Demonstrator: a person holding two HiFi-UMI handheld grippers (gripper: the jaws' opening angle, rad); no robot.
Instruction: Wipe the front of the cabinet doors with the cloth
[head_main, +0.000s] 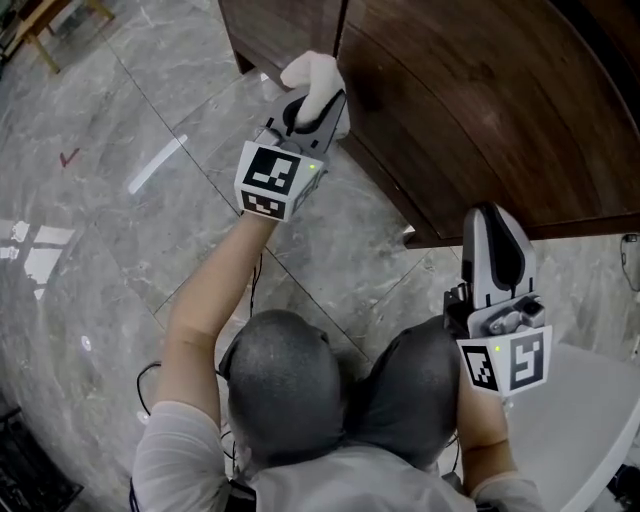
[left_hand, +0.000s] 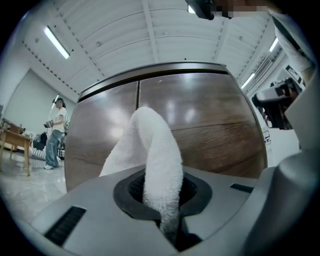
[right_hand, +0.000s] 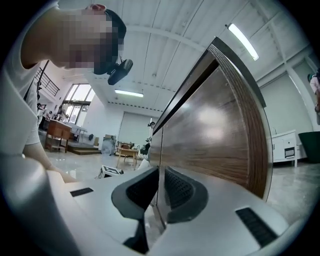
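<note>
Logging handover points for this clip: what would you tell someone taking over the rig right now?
Left gripper: fingers shut on the white cloth, which points at the cabinet doors and seems short of touching them.
Right gripper: fingers closed on the thin edge of a wood panel, apparently steadying it.
Done: cloth is in hand.
Left: wipe the door fronts; no wiping contact shows yet.

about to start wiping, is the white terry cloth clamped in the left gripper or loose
Clamped: the left gripper is shut on the white terry cloth, which bulges out toward the brown wooden cabinet doors.
</note>
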